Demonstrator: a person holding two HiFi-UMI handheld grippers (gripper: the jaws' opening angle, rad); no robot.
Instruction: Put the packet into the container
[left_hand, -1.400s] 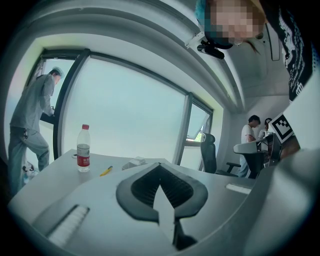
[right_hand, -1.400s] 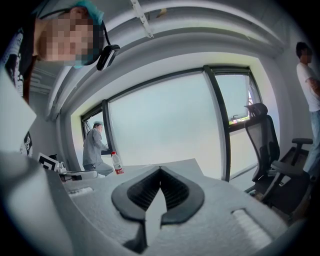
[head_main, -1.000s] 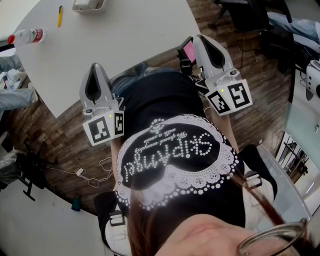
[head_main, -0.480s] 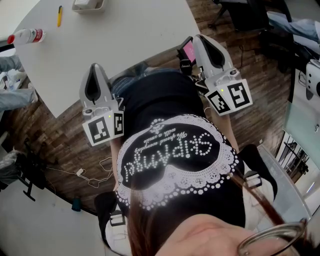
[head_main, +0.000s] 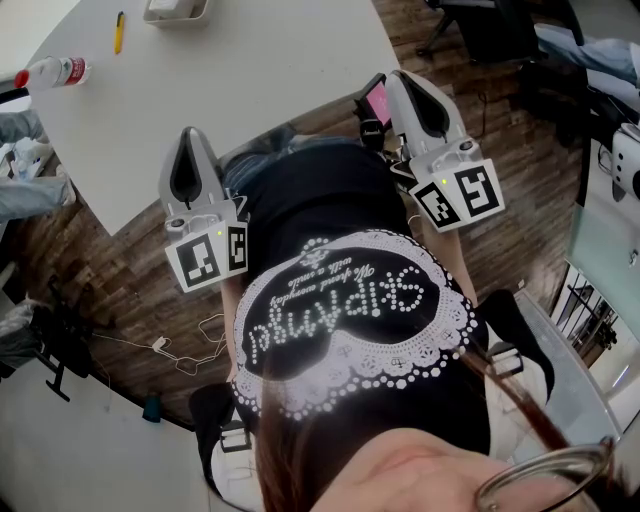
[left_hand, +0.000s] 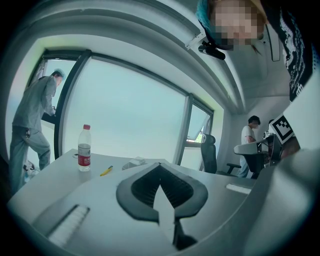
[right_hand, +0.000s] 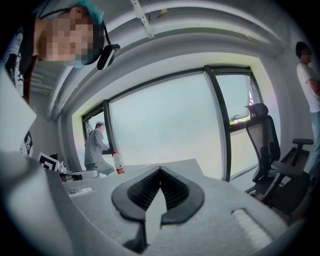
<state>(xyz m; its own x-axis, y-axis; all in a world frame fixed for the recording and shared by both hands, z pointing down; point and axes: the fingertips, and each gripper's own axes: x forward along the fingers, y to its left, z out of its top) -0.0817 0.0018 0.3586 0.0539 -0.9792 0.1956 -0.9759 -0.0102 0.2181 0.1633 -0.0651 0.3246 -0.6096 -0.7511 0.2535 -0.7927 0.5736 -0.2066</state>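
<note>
A: What takes up most of the head view?

B: A wide white counter (head_main: 250, 90) fills the upper left. Its near edge curves from upper right down to lower left, with dark wooden floor (head_main: 110, 280) beyond it. The person's black top (head_main: 340, 300), printed in white, fills the middle.

A: How much open room is there?

B: Most of the counter is bare. The few things on it sit along its far side.

A: Where are the grippers?

B: The left hand-held gripper (head_main: 190, 135) lies over the counter's near edge. The right hand-held gripper (head_main: 402, 78) is at the counter's right edge, just beside a small device with a pink screen (head_main: 378, 100). Each has its jaws together with nothing between them.

A: And the task's things?

B: The container (head_main: 178, 10), a white tray, sits at the far edge and is cut off by the top of the frame. It is well apart from both grippers. A yellow pen (head_main: 119, 32) lies near it, and a red-capped bottle (head_main: 50, 72) lies further left by the rim. I cannot make out the packet, and whatever is in the container is too small to tell.

A: What do the gripper views add?

B: The left gripper view shows tall windows (left_hand: 130, 110) beyond the counter and a person in grey (left_hand: 35, 115) standing at them. The right gripper view shows a black office chair (right_hand: 262, 145) to the right of the counter. Only the head view shows loose cables (head_main: 190, 345) on the floor.
</note>
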